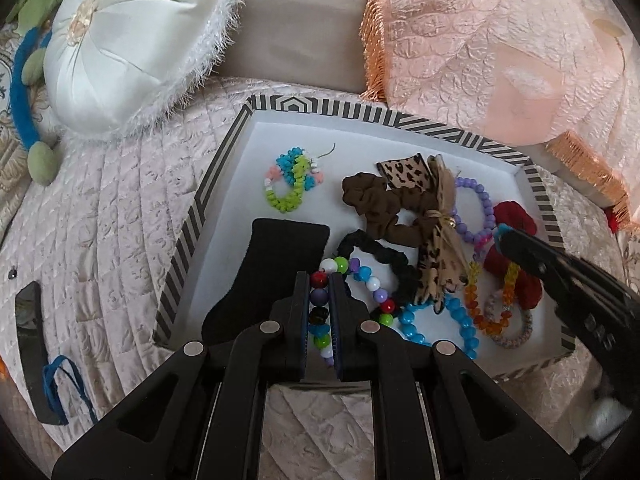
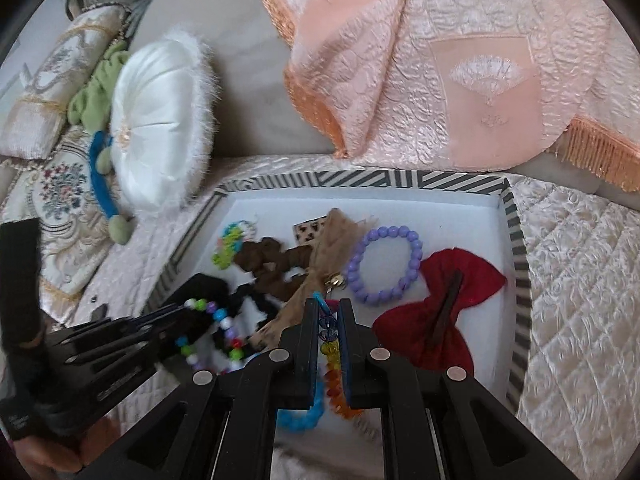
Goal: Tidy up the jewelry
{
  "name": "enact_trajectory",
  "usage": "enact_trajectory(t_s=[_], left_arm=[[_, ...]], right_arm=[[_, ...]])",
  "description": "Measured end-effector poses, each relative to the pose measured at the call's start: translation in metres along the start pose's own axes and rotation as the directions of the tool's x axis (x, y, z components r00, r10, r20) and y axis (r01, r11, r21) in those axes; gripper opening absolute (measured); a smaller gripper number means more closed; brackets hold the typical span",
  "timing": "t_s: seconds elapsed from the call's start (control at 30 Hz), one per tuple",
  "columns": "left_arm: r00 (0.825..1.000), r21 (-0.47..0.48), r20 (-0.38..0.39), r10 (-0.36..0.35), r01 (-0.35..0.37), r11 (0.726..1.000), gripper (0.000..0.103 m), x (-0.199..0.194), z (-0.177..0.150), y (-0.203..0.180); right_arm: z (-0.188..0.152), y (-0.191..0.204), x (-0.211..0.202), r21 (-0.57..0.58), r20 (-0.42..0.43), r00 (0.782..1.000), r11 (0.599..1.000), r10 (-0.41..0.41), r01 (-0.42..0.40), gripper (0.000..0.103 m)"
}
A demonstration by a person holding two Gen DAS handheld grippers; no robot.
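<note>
A striped-rim tray with a white floor sits on the bed and holds jewelry and hair pieces. My left gripper is shut on a multicolour bead bracelet at the tray's near side. My right gripper is shut on a rainbow crystal bracelet; it also shows in the left wrist view. The right gripper reaches in from the right in the left wrist view. A purple bead bracelet, a red bow, a blue bead bracelet and a green-blue bead bracelet lie in the tray.
A brown scrunchie, a black scrunchie, a leopard bow and a black pad also lie in the tray. A white round cushion and a peach fringed pillow stand behind. A dark phone lies left.
</note>
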State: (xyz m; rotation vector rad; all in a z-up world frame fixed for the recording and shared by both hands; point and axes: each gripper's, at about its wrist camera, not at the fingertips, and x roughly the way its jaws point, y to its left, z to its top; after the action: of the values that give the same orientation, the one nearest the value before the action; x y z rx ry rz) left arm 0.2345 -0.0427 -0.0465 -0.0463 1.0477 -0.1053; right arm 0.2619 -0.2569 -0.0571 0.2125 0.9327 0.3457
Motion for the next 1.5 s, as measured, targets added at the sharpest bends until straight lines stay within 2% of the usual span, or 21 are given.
enact_trajectory(t_s=[0.37,0.4,0.47,0.53,0.6,0.67,1.13,1.5], left_arm=[[0.999,0.024,0.014,0.031,-0.031,0.999,0.008,0.007,-0.002,-0.001],[0.999,0.026,0.014,0.035,-0.035,0.999,0.009,0.007,-0.002,-0.001],[0.999,0.032,0.015,0.044,-0.045,0.999,0.01,0.006,-0.003,-0.001],[0.998,0.037,0.015,0.056,-0.056,0.998,0.017,0.004,-0.004,-0.002],[0.998,0.042,0.02,0.059,-0.06,0.997,0.04,0.002,-0.006,-0.003],[0.998,0.044,0.033,0.062,-0.063,0.997,0.047,-0.003,-0.008,-0.005],[0.99,0.037,0.11,0.087,-0.092,0.995,0.047,-0.054,-0.033,-0.006],[0.976,0.011,0.187,0.109,-0.114,0.993,0.047,-0.096,-0.057,-0.005]], right_arm=[[0.006,-0.013,0.027,0.042,-0.042,0.999,0.998,-0.035,0.037,0.01],[0.005,-0.014,0.025,0.044,-0.039,0.999,0.999,-0.03,0.032,0.011],[0.003,-0.013,0.019,0.045,-0.028,0.999,0.999,-0.023,0.024,0.026],[0.001,-0.012,0.012,0.048,-0.017,1.0,0.999,-0.011,0.012,0.029],[-0.002,-0.01,0.005,0.04,-0.01,1.0,0.999,-0.013,0.014,0.029],[-0.004,-0.006,-0.001,0.028,-0.004,1.0,0.999,-0.017,0.017,0.029],[-0.039,0.025,-0.055,-0.021,0.085,0.99,0.993,-0.114,0.116,0.034],[-0.063,0.046,-0.082,-0.033,0.113,0.984,0.989,-0.141,0.146,0.038]])
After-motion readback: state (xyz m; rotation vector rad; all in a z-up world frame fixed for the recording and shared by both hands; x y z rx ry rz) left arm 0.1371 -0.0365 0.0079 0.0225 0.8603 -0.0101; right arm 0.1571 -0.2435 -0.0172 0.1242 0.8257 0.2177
